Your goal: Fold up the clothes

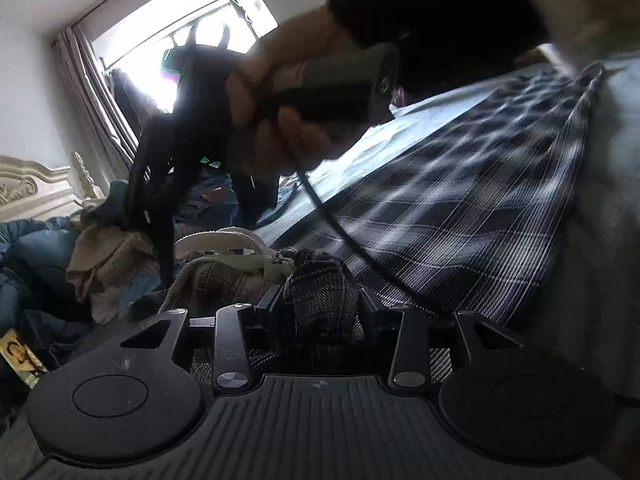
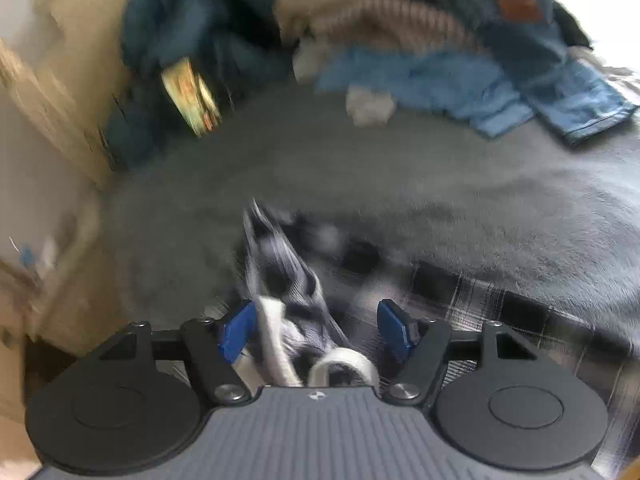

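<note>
**Plaid garment stretched across the bed, a bunch of it in each claw**

The plaid garment (image 1: 460,208), dark with pale checks, lies spread over the grey blanket (image 2: 360,168) of the bed and runs from the centre of the left wrist view out towards two o'clock. A gathered wad of its cloth sits between the fingers of the left gripper (image 1: 320,304); the fingers stand close against the wad on both sides and appear to pinch it, though their tips are partly hidden by the fabric.

In the right wrist view, the right gripper (image 2: 316,328) has its blue pads (image 2: 238,330) set apart, with a bunched fold of the plaid cloth and a white drawstring (image 2: 340,364) lying between them. The cloth rests near the left pad and a gap shows beside the right one. The picture is blurred, so whether the pads press the cloth cannot be told.

From the left wrist camera, the person's right hand (image 1: 280,116) appears at twelve o'clock, wrapped round the handle of the other tool, with a black cable (image 1: 332,220) hanging below it.

A pile of clothes (image 2: 400,40), blue and beige, lies at twelve o'clock in the right wrist view, beyond the blanket. A bright window (image 1: 168,32) with a curtain (image 1: 92,88) stands at eleven o'clock in the left wrist view, and a carved headboard (image 1: 36,188) at nine.
</note>
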The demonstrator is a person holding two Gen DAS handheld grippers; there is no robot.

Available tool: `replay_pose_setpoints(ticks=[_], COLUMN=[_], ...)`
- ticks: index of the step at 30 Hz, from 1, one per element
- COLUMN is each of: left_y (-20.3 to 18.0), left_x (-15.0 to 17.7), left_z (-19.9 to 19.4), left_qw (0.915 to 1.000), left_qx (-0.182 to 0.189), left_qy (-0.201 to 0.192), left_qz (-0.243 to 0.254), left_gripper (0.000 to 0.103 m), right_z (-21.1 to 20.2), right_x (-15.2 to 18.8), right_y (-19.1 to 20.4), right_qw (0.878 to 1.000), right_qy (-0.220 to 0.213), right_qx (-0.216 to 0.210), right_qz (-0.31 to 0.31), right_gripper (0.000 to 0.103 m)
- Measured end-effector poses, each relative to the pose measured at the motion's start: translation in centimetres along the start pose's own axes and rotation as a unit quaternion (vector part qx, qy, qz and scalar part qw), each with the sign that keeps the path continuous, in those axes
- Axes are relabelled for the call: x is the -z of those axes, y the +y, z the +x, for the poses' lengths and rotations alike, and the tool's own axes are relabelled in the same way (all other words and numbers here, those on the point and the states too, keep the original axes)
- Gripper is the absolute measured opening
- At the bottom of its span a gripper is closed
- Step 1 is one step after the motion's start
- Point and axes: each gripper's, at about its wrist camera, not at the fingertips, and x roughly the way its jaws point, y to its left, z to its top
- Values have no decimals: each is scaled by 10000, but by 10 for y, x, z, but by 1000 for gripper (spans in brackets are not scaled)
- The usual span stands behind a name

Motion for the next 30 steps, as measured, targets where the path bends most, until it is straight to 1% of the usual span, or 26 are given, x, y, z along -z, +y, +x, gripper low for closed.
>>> replay_pose_setpoints(ticks=[1, 2, 3, 4, 5, 7, 8, 10, 12, 14, 17, 21, 23, 25, 26, 27, 29, 30], left_y=[2, 3, 4, 9, 15, 27, 32, 40, 46, 48, 45, 36, 34, 32, 30, 29, 27, 26], left_x=[0, 0, -1, -2, -2, -4, -5, -8, -12, -15, -20, -24, -26, -28, -29, -31, -31, -30], left_z=[-3, -9, -16, -21, -26, -38, -41, -44, -43, -35, -17, 9, 16, 20, 20, 19, 17, 16], left_qw=[10000, 9998, 9996, 9993, 9988, 9971, 9961, 9943, 9921, 9899, 9865, 9812, 9781, 9765, 9768, 9776, 9795, 9803], left_qx=[64, 138, 208, 265, 320, 426, 442, 442, 441, 439, 417, 224, 185, 116, 100, 82, 43, 24], left_qy=[-16, -32, -56, -86, -125, -210, -213, -209, -176, -63, 302, 853, 1013, 1122, 1136, 1145, 1144, 1148], left_qz=[-65, -128, -189, -264, -357, -595, -728, -945, -1163, -1349, -1553, -1719, -1808, -1835, -1810, -1764, -1655, -1607], left_gripper=[41, 41, 42, 45, 46, 54, 56, 58, 59, 59, 60, 60, 60, 59, 59, 59, 59, 59], right_z=[0, 0, -1, -5, -10, -23, -29, -42, -54, -55, -42, -29, -30, -35, -39, -41, -45, -48], right_x=[3, 5, 8, 11, 14, 17, 18, 19, 20, 27, 39, 51, 54, 52, 52, 52, 52, 54], right_y=[2, 5, 8, 12, 17, 24, 27, 25, 24, 16, 2, -12, -17, -20, -21, -20, -19, -18], right_qw=[9999, 9996, 9991, 9986, 9981, 9981, 9984, 9984, 9954, 9916, 9916, 9907, 9905, 9892, 9889, 9893, 9900, 9902], right_qy=[100, 199, 283, 282, 259, 140, 78, -72, -210, -204, -77, 54, -48, -270, -326, -347, -387, -399], right_qx=[-16, -33, -46, -40, -17, -20, -85, -516, -933, -1153, -853, -659, -598, -573, -557, -568, -601, -684], right_qz=[-104, -209, -319, -455, -565, -591, -551, -225, 112, 549, 966, 1191, 1238, 1323, 1336, 1299, 1220, 1149], right_gripper=[55, 51, 37, 26, 22, 18, 18, 17, 17, 17, 17, 21, 21, 22, 26, 28, 44, 48])
